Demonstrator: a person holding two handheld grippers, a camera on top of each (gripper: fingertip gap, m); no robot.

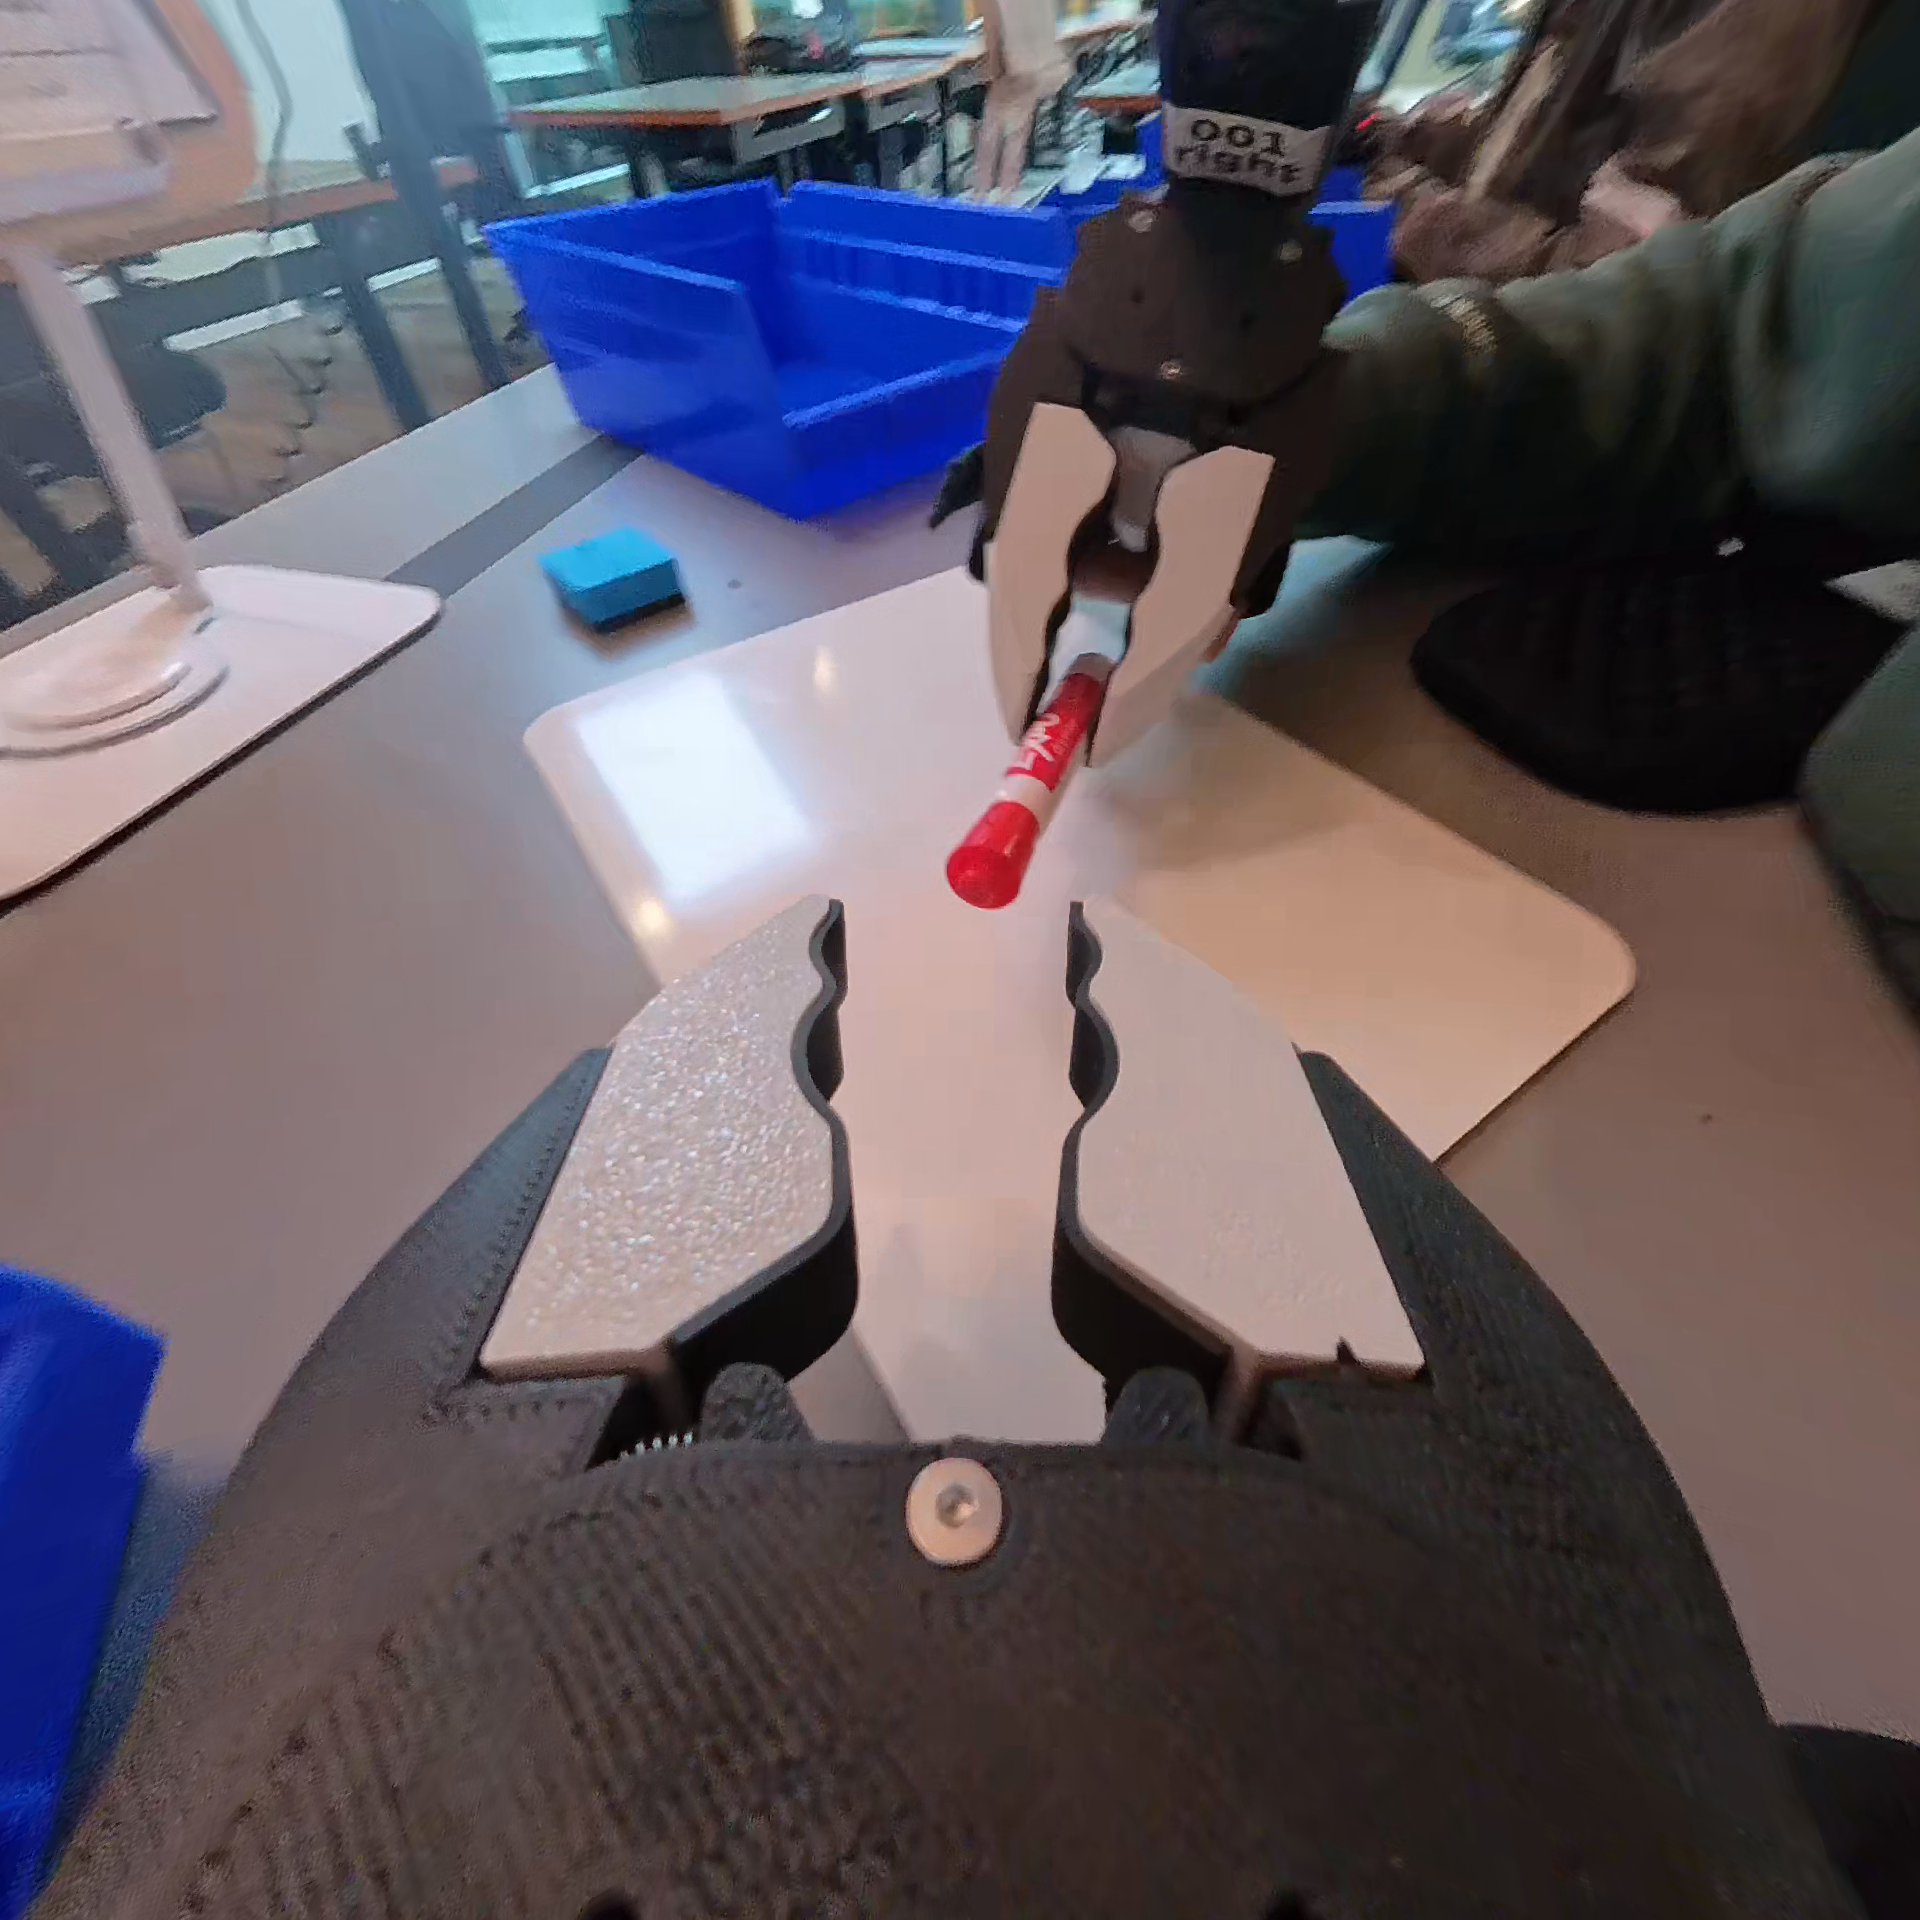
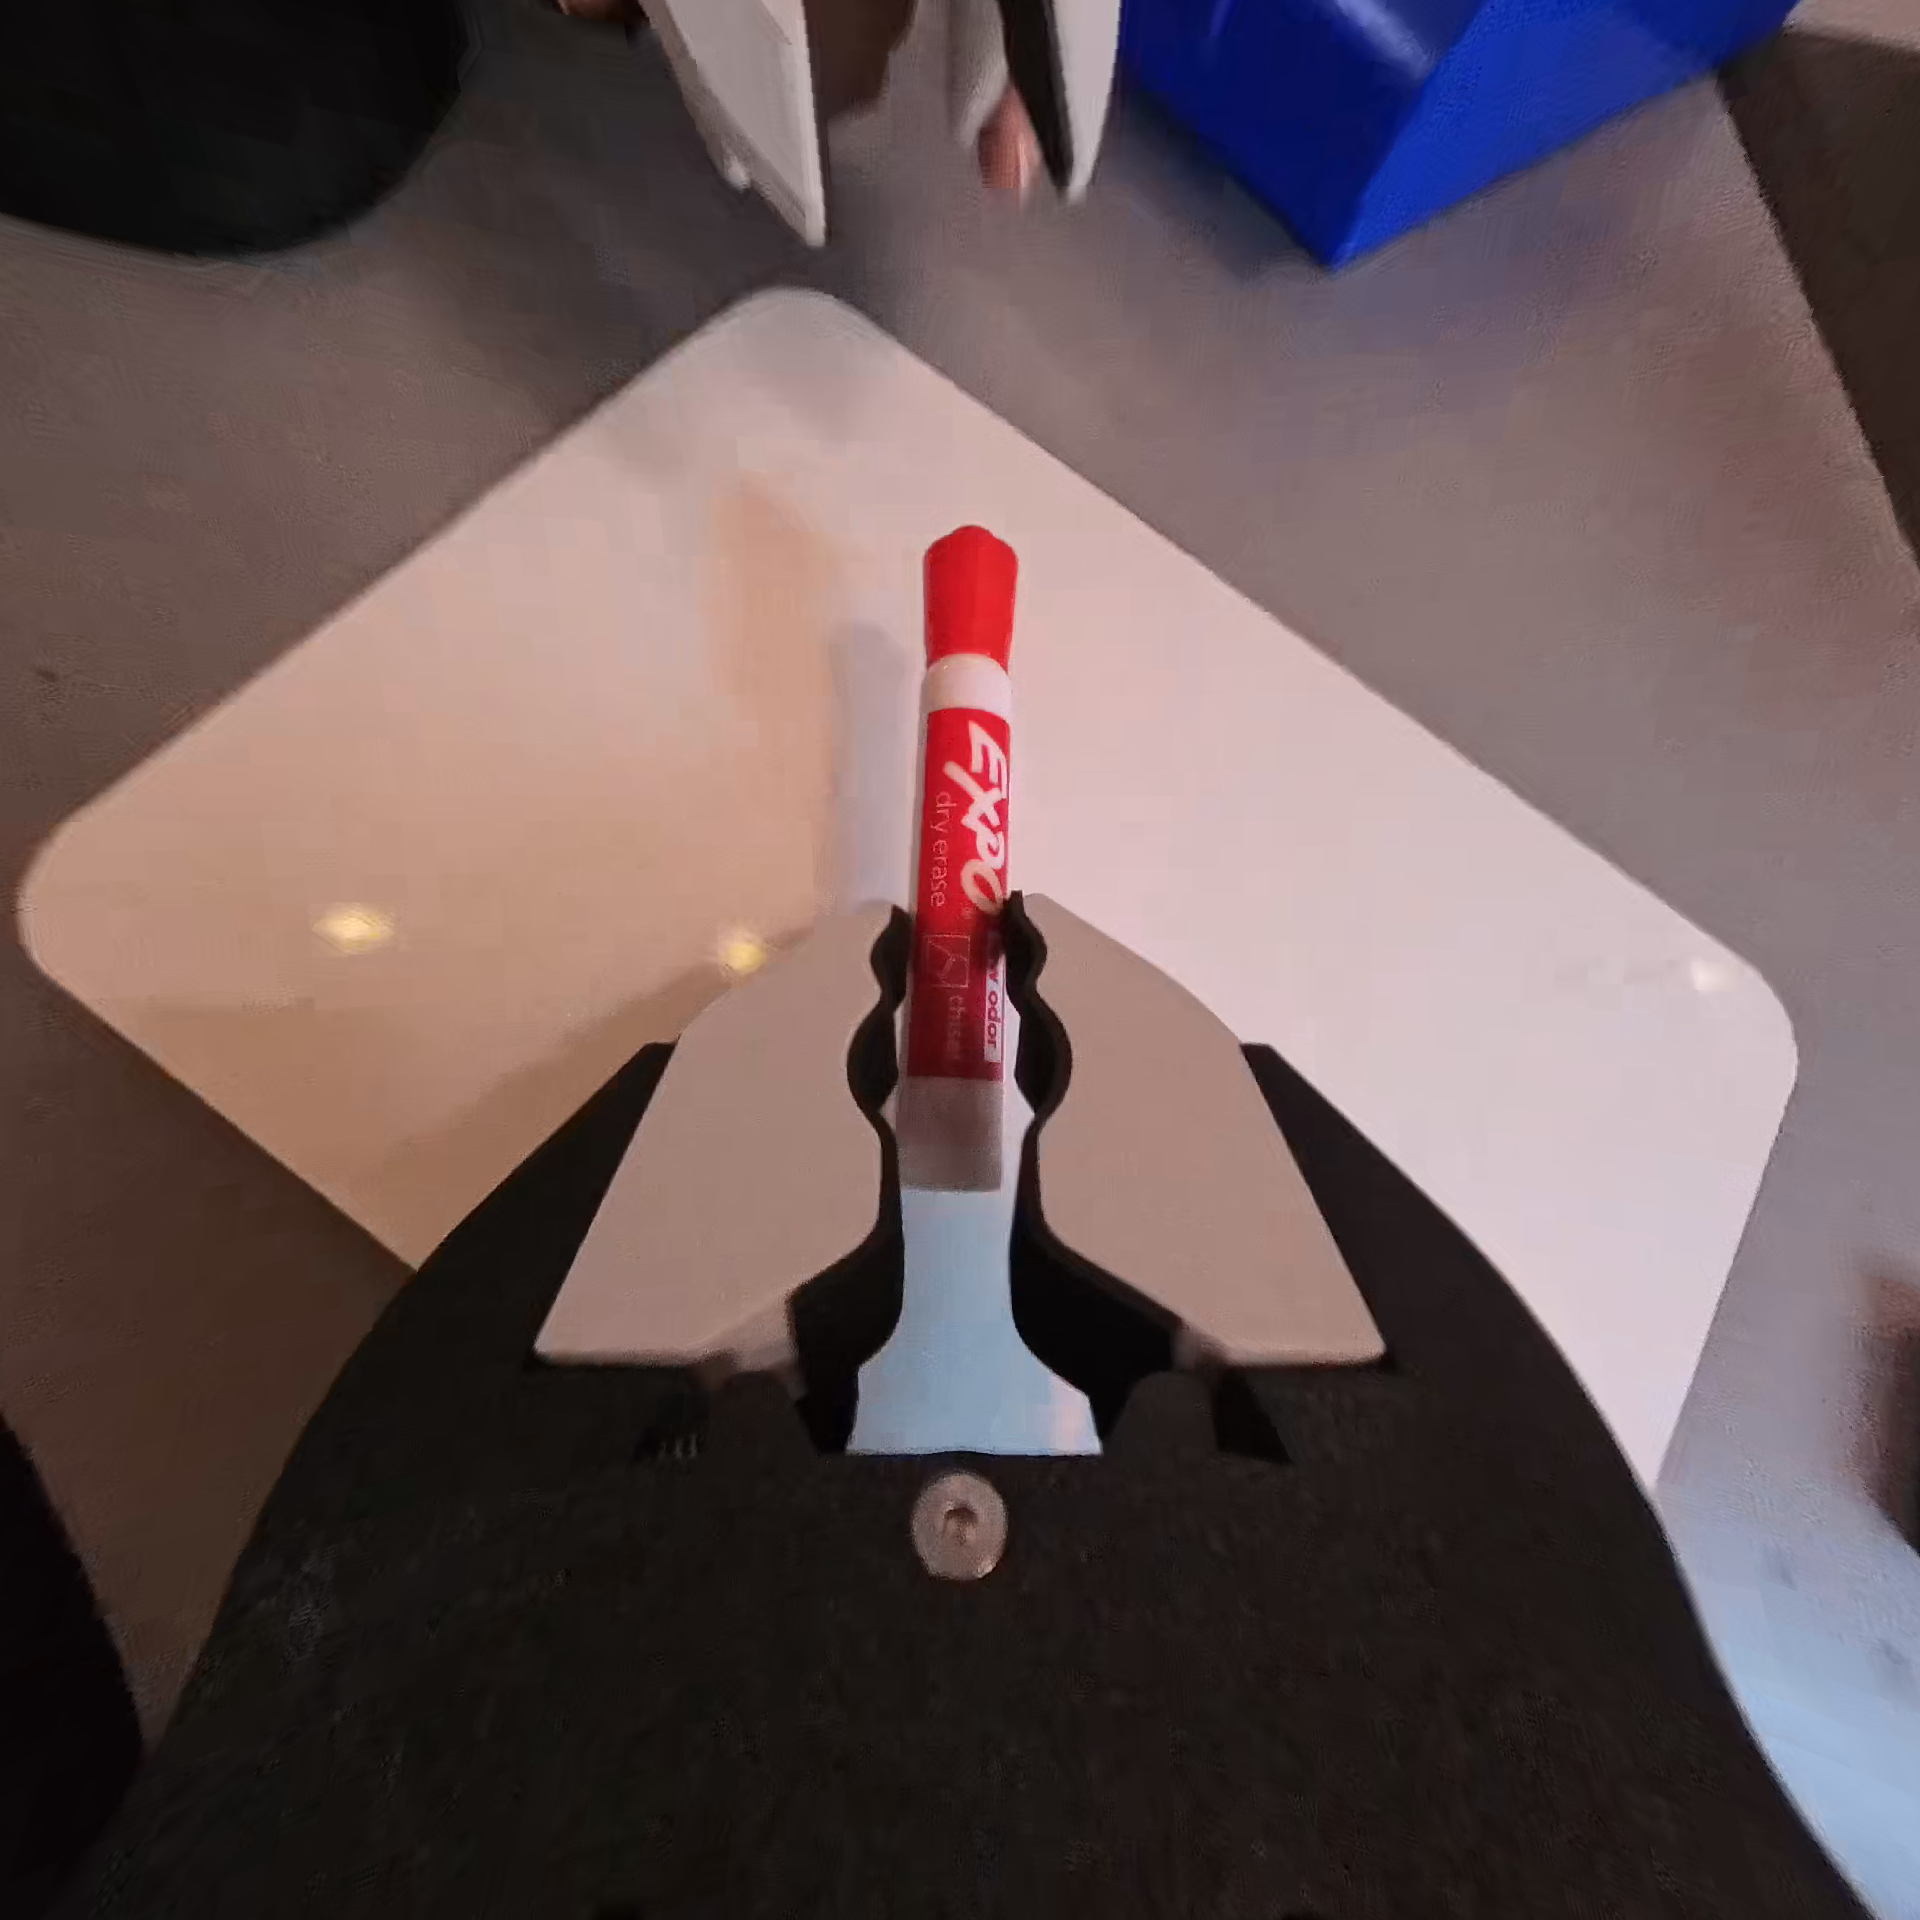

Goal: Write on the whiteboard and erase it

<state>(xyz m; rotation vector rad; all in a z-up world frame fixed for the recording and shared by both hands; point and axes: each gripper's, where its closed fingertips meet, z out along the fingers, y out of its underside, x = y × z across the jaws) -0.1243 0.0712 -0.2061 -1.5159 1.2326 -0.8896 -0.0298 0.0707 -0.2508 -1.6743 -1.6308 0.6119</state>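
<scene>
Grey table (image 1: 312, 1039) carries the blank whiteboard (image 2: 416, 779); above it my right gripper (image 2: 961, 914) clamps a red marker (image 2: 966, 790), capped end aimed straight at my left gripper (image 1: 956, 925), which gapes empty just short of the cap. Blue eraser (image 1: 613, 577) sits beyond.

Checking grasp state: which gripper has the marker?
The right gripper, shut on the red marker over the whiteboard. The left gripper is open, holding nothing.
</scene>
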